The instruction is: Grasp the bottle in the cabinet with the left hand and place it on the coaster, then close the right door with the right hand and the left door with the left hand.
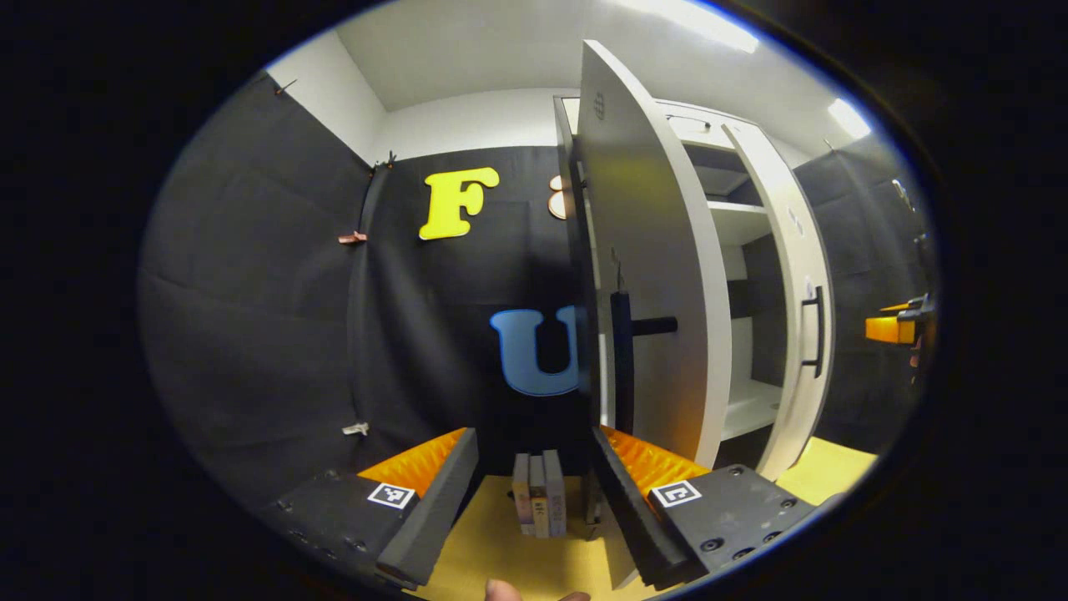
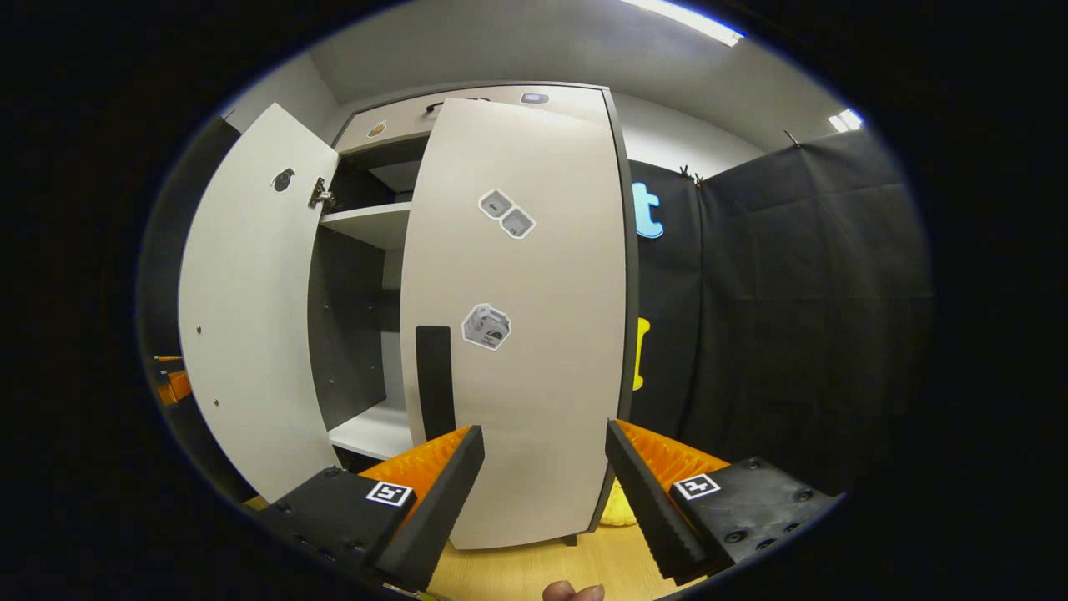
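A: Looking along the left gripper [image 1: 534, 492], what do you make out?

B: Its fingers stand spread, nothing between them. Past the tips, the left door [image 1: 647, 275] of the cabinet [image 1: 751, 250] is swung wide and seen nearly edge-on, its dark handle [image 1: 626, 351] sticking out toward the right. Three small books [image 1: 539, 494] stand upright on the yellow table [image 1: 501, 551], between the fingers and against the black wall.

A: Any writing or brands?

B: Each finger base carries a square black-and-white marker [image 1: 391, 495], a pattern and not words. The book spines have small marks, too fine to read. In the right gripper view three stickers [image 2: 506, 214] sit on the right door [image 2: 517, 317]: two up high, one lower, near the handle [image 2: 435, 380]. Their print is too small to tell.

A: And the right gripper [image 2: 542, 492]?

B: Spread as well, gripping nothing, close in front of the right door, which lies almost flat to the cabinet front. The left door [image 2: 246, 300] hangs open at the far left.

A: The bottle, the coaster?

B: I cannot find either. The shelves [image 1: 738, 209] I can see through the gap are bare and white. At the far right edge of the left gripper view sits the other gripper [image 1: 901, 325], well apart from the doors
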### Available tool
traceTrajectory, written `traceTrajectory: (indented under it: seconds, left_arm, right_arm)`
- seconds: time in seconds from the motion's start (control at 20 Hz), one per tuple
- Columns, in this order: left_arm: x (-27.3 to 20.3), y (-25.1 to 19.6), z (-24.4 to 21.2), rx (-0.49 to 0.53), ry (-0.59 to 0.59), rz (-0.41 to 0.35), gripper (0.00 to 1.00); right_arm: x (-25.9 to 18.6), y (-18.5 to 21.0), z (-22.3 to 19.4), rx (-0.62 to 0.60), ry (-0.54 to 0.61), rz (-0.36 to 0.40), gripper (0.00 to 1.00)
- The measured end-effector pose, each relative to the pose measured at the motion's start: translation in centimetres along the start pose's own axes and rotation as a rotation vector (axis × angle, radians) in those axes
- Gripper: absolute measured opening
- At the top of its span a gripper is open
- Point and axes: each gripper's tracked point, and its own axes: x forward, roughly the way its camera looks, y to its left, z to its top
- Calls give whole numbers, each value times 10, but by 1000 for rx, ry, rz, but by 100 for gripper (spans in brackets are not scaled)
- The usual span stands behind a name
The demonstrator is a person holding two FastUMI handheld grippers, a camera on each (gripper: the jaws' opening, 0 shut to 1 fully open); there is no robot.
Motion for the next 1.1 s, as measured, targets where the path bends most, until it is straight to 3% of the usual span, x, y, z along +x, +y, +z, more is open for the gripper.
traceTrajectory:
  seconds: [0.5,1.1]
  left_arm:
    - [8,-91,4,-51,43,-56,88]
    - [65,-181,8,-115,42,-108,92]
  right_arm:
    - [-7,-12,-4,21,27,-4,97]
    - [-5,-12,1,43,33,17,97]
